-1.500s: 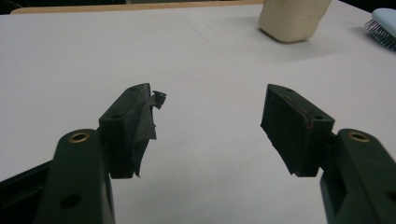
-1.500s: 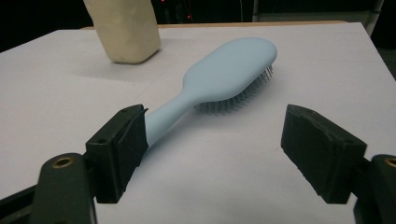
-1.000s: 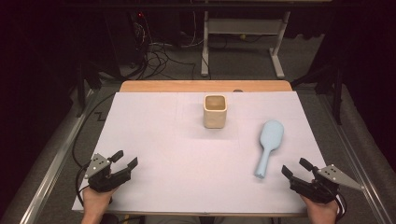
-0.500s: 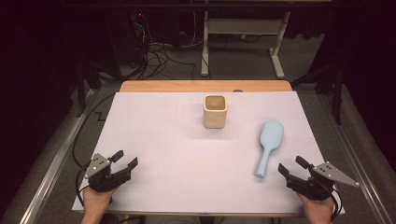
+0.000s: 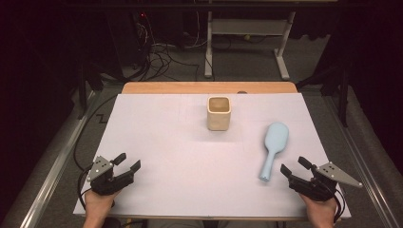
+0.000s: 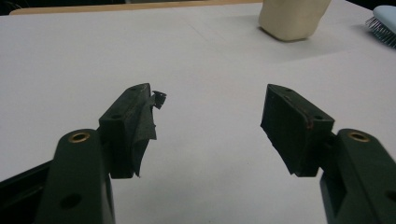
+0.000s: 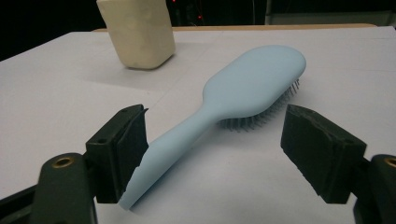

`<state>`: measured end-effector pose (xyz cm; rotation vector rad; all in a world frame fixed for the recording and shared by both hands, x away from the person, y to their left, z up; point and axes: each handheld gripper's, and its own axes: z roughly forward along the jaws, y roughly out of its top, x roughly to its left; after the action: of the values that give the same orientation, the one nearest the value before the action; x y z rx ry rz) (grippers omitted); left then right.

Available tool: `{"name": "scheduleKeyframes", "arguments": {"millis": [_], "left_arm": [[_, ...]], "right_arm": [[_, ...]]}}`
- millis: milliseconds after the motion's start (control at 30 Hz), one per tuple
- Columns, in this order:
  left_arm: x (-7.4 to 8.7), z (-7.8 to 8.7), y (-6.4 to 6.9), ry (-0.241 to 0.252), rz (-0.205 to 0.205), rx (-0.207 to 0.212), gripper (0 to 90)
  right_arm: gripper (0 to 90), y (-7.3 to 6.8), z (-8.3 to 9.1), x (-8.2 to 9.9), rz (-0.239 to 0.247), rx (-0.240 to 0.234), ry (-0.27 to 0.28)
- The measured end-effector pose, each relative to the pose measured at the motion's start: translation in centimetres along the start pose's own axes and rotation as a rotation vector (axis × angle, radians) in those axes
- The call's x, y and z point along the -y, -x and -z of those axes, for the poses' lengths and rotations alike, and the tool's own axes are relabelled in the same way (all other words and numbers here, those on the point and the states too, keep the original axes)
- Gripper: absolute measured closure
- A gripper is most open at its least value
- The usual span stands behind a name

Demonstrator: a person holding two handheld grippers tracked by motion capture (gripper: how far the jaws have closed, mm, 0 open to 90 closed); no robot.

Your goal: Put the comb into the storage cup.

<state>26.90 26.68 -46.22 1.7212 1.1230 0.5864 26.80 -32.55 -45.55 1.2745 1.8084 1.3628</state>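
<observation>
A light blue hairbrush (image 5: 274,142) lies bristles down on the right of the white table cover (image 5: 161,137), with its handle pointing toward the near edge. A cream square cup (image 5: 219,113) stands upright at the middle back. My right gripper (image 5: 292,164) is open at the near right, just right of the handle's end. In the right gripper view the hairbrush (image 7: 243,88) runs away from between the spread jaws of the right gripper (image 7: 212,135), its handle tip close by the left jaw, and neither pad presses on it. My left gripper (image 5: 129,160) is open at the near left with nothing between its jaws (image 6: 210,112).
The table's wooden far edge (image 5: 209,87) shows beyond the cover. Metal rails (image 5: 52,166) flank both sides. Cables (image 5: 161,57) and a desk frame (image 5: 247,33) stand on the dark floor behind. The cup (image 6: 292,18) and the brush's bristles (image 6: 385,21) lie far ahead of the left gripper.
My right gripper has edged a little to the left, toward the end of the brush handle. The left gripper, the cup and the brush have stayed put.
</observation>
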Motion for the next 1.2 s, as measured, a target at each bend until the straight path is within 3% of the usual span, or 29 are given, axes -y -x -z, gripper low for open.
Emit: {"name": "scheduleKeyframes", "arguments": {"millis": [867, 1200], "left_arm": [[0.0, 0.0, -0.1, 0.000, 0.003, 0.003, 34.8], [0.0, 0.1, -0.1, 0.003, 0.005, 0.005, 34.8]], "right_arm": [[23.7, -0.5, -1.6, -1.4, -0.001, -0.016, 0.020], [23.6, -1.1, -3.5, -2.5, 0.012, -0.024, 0.003]]}}
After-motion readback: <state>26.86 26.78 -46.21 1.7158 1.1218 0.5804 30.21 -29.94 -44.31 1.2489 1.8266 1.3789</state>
